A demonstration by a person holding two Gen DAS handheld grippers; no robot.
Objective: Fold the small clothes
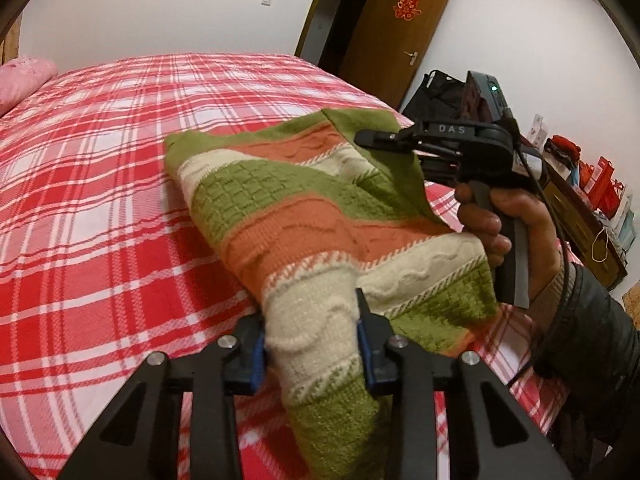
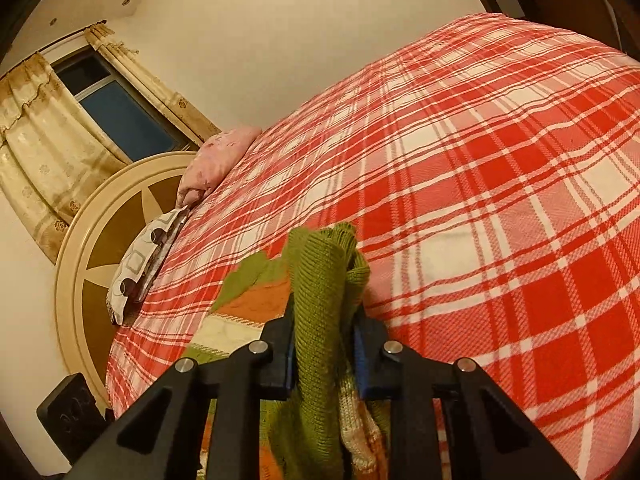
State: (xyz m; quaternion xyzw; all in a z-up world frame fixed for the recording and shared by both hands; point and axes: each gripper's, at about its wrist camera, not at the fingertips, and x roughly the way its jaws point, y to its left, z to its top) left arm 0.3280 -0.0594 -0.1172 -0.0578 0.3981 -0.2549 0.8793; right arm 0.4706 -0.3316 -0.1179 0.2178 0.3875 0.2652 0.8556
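- The sweater [image 1: 304, 216] is chunky knitted wool, ribbed and cabled, matt and nubbly.
- The bedspread [image 1: 100, 168] is flat woven cloth, matt, with a fine twill grain.
- The left gripper [image 1: 312, 344] is matt black plastic with shiny metal rivets; its fingers [image 1: 370, 356] carry blue pads.
- The door [image 1: 392, 36] is smooth brown wood with a slight sheen.

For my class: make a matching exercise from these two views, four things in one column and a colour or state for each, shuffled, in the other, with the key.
Things
1. sweater
2. bedspread
3. door
4. pillow

Descriptions
A. pink, at the head of the bed
B. brown, standing open
C. green, orange and cream stripes, gripped by both hand-held grippers
D. red and white plaid

Pairs: 1-C, 2-D, 3-B, 4-A
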